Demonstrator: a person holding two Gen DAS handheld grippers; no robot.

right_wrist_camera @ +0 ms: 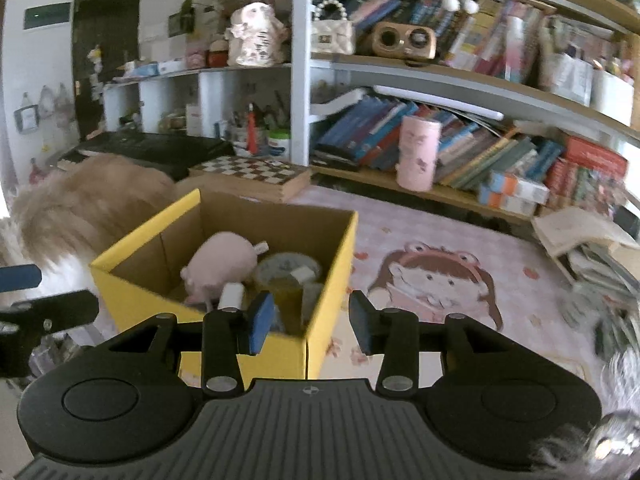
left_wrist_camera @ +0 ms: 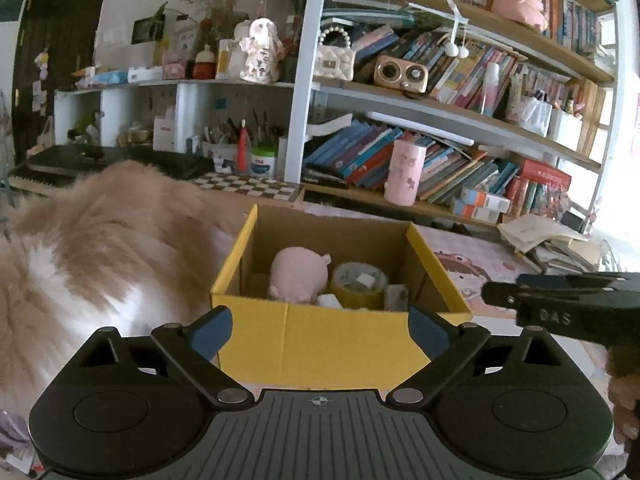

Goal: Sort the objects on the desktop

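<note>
A yellow cardboard box stands open on the pink desk mat. Inside it lie a pink plush pig, a roll of yellow tape and a small white tube. My left gripper hangs just in front of the box's near wall, jaws spread wide and empty. My right gripper hovers at the box's near right corner, jaws partly apart with nothing between the pads. In the left wrist view, the right gripper's black body shows at the right edge.
A fluffy tan and white animal sits close against the box's left side. Behind stand a chessboard case, a pink cylinder and crowded bookshelves. The mat's cartoon girl print lies right of the box; papers pile far right.
</note>
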